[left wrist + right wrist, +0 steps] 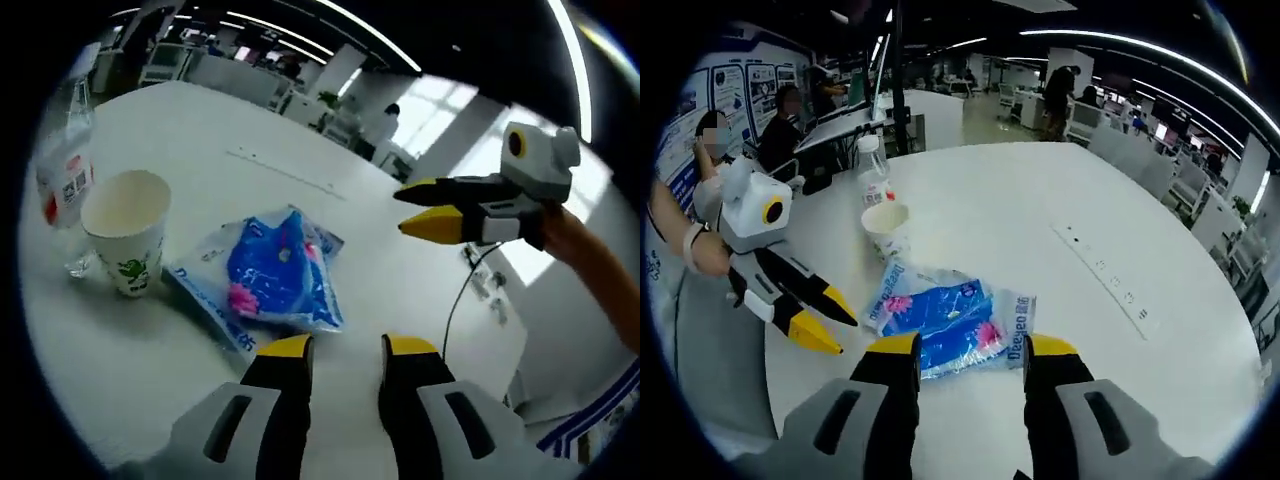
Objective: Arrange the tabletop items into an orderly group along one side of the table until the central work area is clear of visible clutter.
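**Packet, cup and bottle clustered on white surface; both tongs empty**

Packet (952, 322): flat blue-and-clear plastic pouch with pink flower marks, lying on the white surface (1060, 240). In the right gripper view it sits centre-low, directly ahead of the right tongs (968, 352), its near edge just past the yellow tips and between them. Long axis runs roughly across that frame, left to right. In the left gripper view the same packet (275, 275) lies ahead and a little left of the left tongs (348, 347), close beyond the left tip.

Both tongs stand part open with a clear gap between the jaws, nothing held. The left tongs also show at lower left of the right gripper view (822, 320), hovering off the packet's left end; the right tongs show at right of the left gripper view (428, 210), raised above the surface.

Judgement: the right tongs are squarely lined up on the packet and look nearer; a straight forward reach should meet it.

Paper cup (886, 226) upright, just beyond the packet, green print on its side, too small to read. Clear plastic bottle (873, 172) upright just behind the cup, red-and-white label, text illegible.

Packet lettering: blue characters along the clear border, partly legible but not reliably readable.

Cable (462, 290) trails at right of the left gripper view.
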Demonstrator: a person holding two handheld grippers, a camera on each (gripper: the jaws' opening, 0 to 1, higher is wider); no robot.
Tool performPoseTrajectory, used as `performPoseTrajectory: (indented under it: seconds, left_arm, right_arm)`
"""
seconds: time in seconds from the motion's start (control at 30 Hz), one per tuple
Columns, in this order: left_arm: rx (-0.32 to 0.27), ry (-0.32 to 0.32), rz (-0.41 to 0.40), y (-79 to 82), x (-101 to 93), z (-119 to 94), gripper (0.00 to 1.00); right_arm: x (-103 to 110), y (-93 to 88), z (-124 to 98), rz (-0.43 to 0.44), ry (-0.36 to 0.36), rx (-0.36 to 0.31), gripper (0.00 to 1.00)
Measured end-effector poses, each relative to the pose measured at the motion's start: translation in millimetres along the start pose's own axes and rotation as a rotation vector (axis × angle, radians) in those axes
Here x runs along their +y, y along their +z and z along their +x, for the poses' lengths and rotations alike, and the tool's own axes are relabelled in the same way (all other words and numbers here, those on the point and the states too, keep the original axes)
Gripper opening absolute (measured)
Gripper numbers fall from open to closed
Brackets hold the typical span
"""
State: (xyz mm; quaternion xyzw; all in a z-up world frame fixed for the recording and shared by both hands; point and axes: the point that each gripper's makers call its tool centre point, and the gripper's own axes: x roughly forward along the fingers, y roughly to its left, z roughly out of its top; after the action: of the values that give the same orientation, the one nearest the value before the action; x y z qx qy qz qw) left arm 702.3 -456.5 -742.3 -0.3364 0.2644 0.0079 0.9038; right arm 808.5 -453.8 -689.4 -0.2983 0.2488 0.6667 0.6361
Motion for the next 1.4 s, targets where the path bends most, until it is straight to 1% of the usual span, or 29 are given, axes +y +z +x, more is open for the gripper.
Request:
performPoseTrajectory:
  seconds: [0.07,0.1,0.2,0.23,0.27,0.33,0.4,0.57,0.67,0.77,0.83,0.93,1.0,1.03,1.1,1.13,1.23,1.4]
  left_arm:
    - [-0.011,0.012,-0.025,0.8,2.1,1.7,0.24]
    - [-0.019,0.011,-0.063,0.6,1.3,3.1,0.24]
    - [-0.022,0.011,-0.098,-1.8,1.8,6.4,0.23]
    - [-0.02,0.012,-0.104,-2.9,2.3,7.4,0.23]
    - [-0.03,0.011,-0.144,-3.7,2.5,8.4,0.23]
    - [-0.041,0.01,-0.185,-4.1,4.0,8.7,0.23]
    - [-0.046,0.017,-0.19,-4.3,7.6,8.8,0.22]
    - [-0.059,0.033,-0.259,-4.1,17.4,11.4,0.22]
    - [-0.061,0.038,-0.273,-4.6,19.8,12.0,0.22]
    - [-0.07,0.048,-0.273,-2.2,22.0,12.9,0.22]
    - [-0.075,0.046,-0.292,-0.5,21.7,13.7,0.22]
    - [-0.077,0.048,-0.291,1.4,22.1,15.6,0.21]
    - [-0.081,0.045,-0.314,1.9,22.5,16.6,0.19]
    - [-0.083,0.047,-0.311,1.8,23.6,17.1,0.18]
    - [-0.083,0.057,-0.317,0.9,26.3,17.9,0.18]
    - [-0.088,0.056,-0.327,1.4,26.4,18.2,0.18]
    - [-0.084,0.052,-0.321,-0.5,25.4,18.5,0.17]
    - [-0.091,0.049,-0.35,-2.3,25.2,18.0,0.17]
  right_arm:
    - [-0.7,0.0,3.8,-0.015,0.005,0.01,0.37]
    - [-0.5,0.4,5.6,-0.029,0.009,0.013,0.37]
    - [-0.7,-0.2,14.1,-0.071,0.021,0.034,0.35]
    - [-2.7,-1.2,18.8,-0.069,0.024,0.041,0.35]
    - [-4.7,-0.5,22.1,-0.07,0.026,0.042,0.35]
    - [-5.6,1.6,25.5,-0.066,0.037,0.039,0.35]
    - [-7.6,2.5,30.1,-0.068,0.046,0.043,0.35]
    - [-11.5,1.8,41.3,-0.075,0.063,0.06,0.35]
    - [-12.9,-0.3,47.4,-0.089,0.072,0.075,0.35]
    - [-20.5,-6.2,57.3,-0.1,0.073,0.093,0.34]
    - [-22.5,-8.8,61.3,-0.093,0.082,0.1,0.33]
    - [-25.7,-11.2,68.1,-0.098,0.087,0.11,0.32]
    - [-28.5,-12.9,72.6,-0.09,0.09,0.117,0.32]
    - [-25.5,-13.4,72.8,-0.088,0.092,0.117,0.32]
    - [-26.8,-14.6,79.1,-0.084,0.099,0.119,0.31]
    - [-26.4,-16.2,81.0,-0.087,0.101,0.125,0.3]
    - [-25.6,-18.5,85.1,-0.095,0.105,0.129,0.28]
    - [-26.2,-18.6,94.8,-0.106,0.11,0.136,0.26]
